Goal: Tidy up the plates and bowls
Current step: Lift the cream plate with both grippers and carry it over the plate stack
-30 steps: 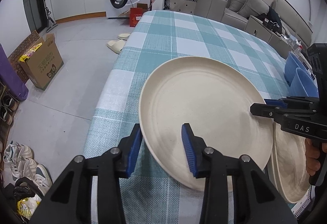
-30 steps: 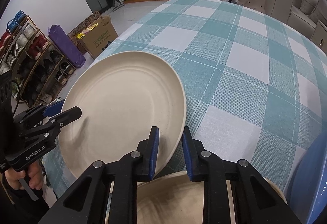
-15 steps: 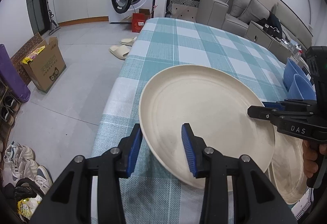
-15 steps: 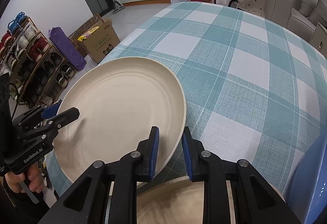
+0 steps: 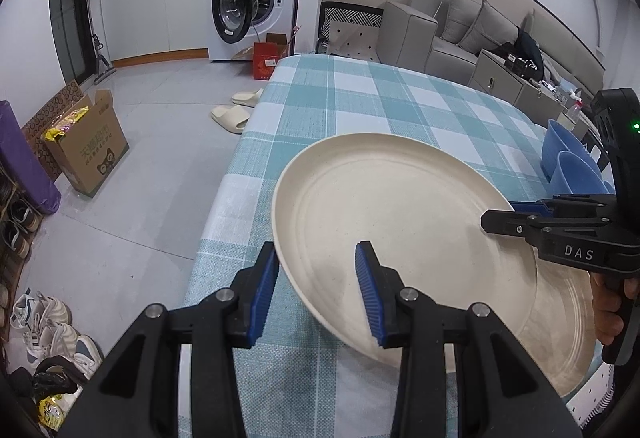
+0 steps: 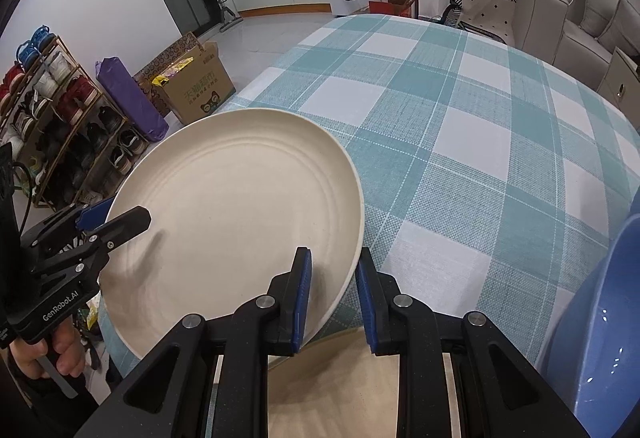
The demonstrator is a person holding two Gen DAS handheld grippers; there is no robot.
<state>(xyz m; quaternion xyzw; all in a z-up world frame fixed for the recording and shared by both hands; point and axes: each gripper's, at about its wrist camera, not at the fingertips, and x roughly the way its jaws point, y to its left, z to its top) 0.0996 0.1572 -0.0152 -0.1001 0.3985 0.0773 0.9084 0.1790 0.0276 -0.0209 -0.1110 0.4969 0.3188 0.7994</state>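
I've got the cream plate (image 5: 404, 238) lifted off the checked table (image 5: 360, 98), tilted, with both grippers on it. My left gripper (image 5: 316, 294) straddles the plate's near-left rim, and my right gripper (image 6: 332, 298) is clenched on the opposite rim. A second plate (image 5: 568, 334) lies just under the lifted one's right edge. Two blue bowls (image 5: 568, 162) sit beyond that, near the table's right side.

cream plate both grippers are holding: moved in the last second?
Yes. The cream plate, pinched by the left gripper and right gripper, has lifted: in the left wrist view more checked tablecloth and room shows beyond its far rim than before.
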